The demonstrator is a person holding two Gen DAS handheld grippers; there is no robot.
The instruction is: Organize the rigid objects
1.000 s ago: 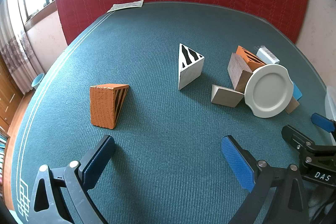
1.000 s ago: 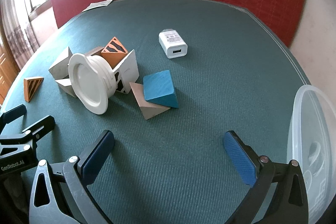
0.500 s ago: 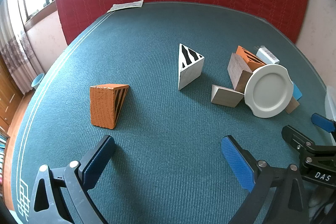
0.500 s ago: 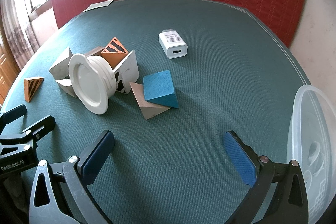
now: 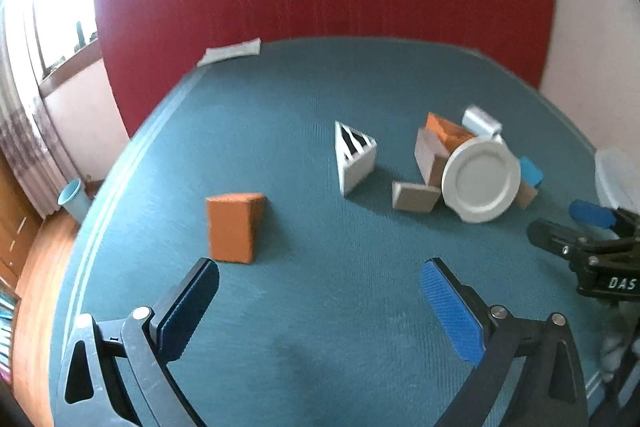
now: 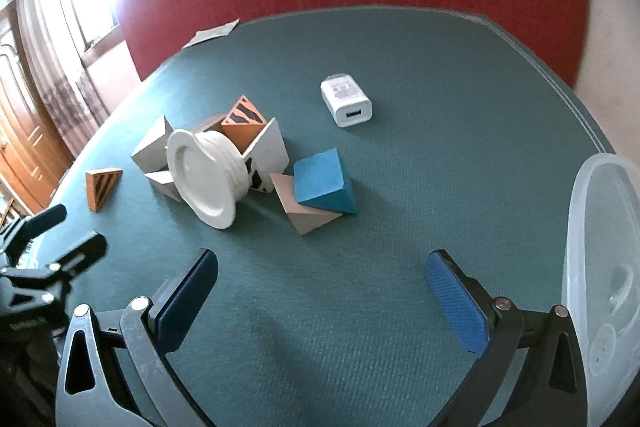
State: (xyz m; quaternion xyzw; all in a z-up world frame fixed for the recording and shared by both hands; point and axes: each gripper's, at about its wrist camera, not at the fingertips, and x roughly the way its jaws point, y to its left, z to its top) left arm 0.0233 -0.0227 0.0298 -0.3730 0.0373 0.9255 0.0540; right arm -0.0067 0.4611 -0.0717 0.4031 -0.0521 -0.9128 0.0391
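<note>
My clear plastic container (image 6: 600, 267) sits at right, contents unclear; blocks cluster around a white flanged fitting (image 6: 204, 179). Both grippers' (image 5: 320, 301) (image 6: 322, 291) jaws gape, empty.

An orange wedge block (image 5: 235, 227) stood alone on the green table (image 5: 280, 131), well apart from a white striped wedge (image 5: 355, 159). A white round fixture (image 6: 208, 179) lay on its side among grey and orange wedges. A blue wedge (image 6: 322, 183) rested on a tan wedge (image 6: 306, 213). A white charger (image 6: 346, 101) lay apart.
</note>
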